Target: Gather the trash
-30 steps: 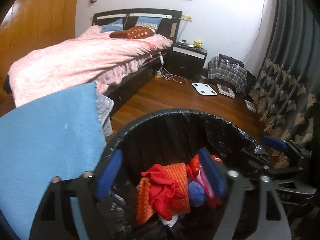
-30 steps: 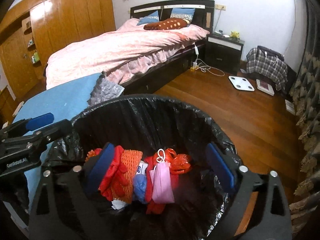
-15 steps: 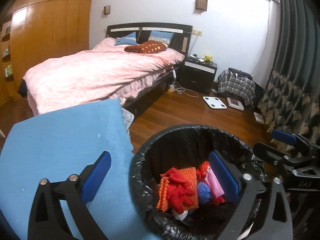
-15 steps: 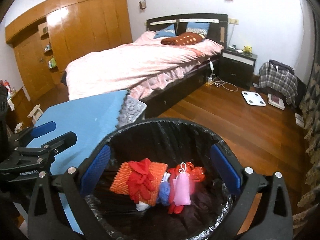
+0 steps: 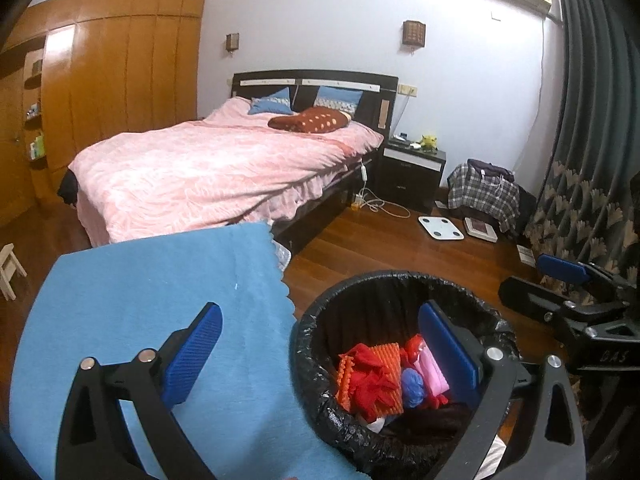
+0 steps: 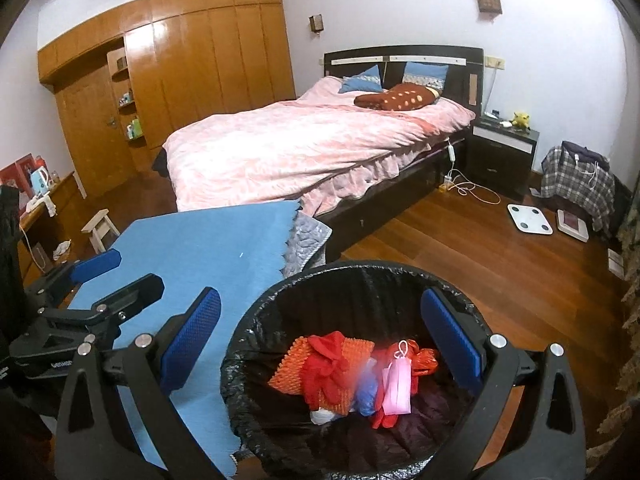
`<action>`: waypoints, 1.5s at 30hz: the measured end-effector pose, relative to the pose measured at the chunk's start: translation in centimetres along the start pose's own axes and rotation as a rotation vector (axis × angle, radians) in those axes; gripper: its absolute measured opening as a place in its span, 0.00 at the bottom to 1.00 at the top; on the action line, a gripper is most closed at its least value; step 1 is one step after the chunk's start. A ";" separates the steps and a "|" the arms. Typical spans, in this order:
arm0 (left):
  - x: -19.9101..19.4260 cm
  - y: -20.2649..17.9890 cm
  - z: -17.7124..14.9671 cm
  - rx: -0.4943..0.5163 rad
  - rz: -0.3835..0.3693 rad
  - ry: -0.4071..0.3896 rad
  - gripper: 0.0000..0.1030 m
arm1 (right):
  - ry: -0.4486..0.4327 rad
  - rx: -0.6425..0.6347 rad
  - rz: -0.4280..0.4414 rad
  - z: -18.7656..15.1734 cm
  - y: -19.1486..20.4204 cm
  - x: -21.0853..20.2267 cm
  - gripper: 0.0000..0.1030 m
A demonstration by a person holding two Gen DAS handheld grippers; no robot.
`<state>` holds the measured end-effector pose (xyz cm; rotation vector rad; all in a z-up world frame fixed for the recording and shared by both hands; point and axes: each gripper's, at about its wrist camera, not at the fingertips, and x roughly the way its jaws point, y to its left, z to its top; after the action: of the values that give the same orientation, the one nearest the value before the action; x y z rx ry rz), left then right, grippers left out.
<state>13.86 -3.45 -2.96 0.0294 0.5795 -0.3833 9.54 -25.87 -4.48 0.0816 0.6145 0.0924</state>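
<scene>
Trash (image 6: 344,372) fills the bin (image 6: 256,320) — both grippers' fingers wide, empty; lettering unreadable.

Trash bin (image 6: 256,364) stands on the floor (image 6: 500,280), trash (image 6: 344,376) inside it. Table (image 6: 200,248) just left of bin. Bed (image 6: 312,144) behind bin; nightstand (image 6: 504,152) behind it, further right.

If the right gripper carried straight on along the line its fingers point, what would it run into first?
Most likely the black-lined trash bin: the open right gripper points down over its near rim, so it would probably meet the liner or the red and orange trash inside. Depth is unclear in this fisheye view.
</scene>
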 end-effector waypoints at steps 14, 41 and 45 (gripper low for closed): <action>-1.6 0.0 0.2 0.001 0.008 -0.037 0.94 | -0.013 -0.007 0.002 0.1 0.8 -1.0 0.95; -1.8 -0.1 0.2 0.002 0.007 -0.036 0.94 | -0.012 -0.008 0.002 0.1 0.9 -1.0 0.95; -1.7 0.0 0.2 0.003 0.007 -0.036 0.94 | -0.012 -0.008 0.002 0.1 0.9 -1.0 0.95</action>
<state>12.62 -2.91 -1.84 0.0277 0.5436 -0.3775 8.75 -25.08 -3.72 0.0749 0.6023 0.0958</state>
